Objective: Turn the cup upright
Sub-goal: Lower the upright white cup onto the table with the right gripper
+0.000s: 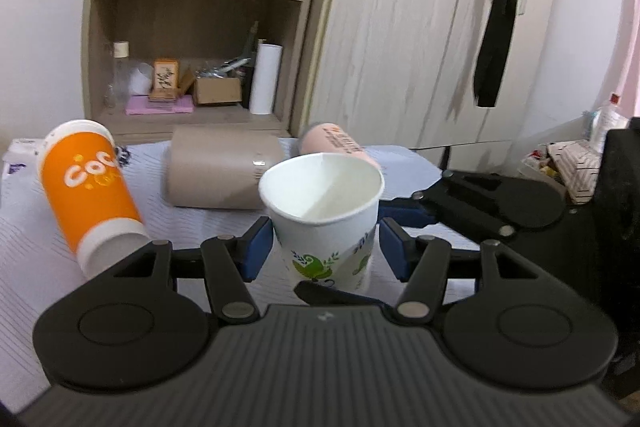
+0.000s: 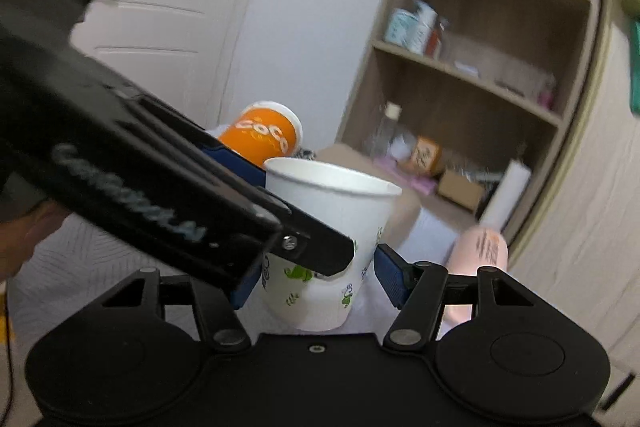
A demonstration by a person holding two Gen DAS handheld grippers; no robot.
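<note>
A white paper cup with green leaf prints stands upright, mouth up, on the pale cloth. It sits between the blue pads of my left gripper, with small gaps on both sides. In the right wrist view the same cup also lies between the pads of my right gripper; the left gripper's black body crosses in front and hides the left pad. Both grippers look open around the cup.
An orange "CoCo" cup lies tilted on the left. A pink cup lies on its side behind. A brown paper package sits behind the cups. A wooden shelf and wardrobe stand beyond.
</note>
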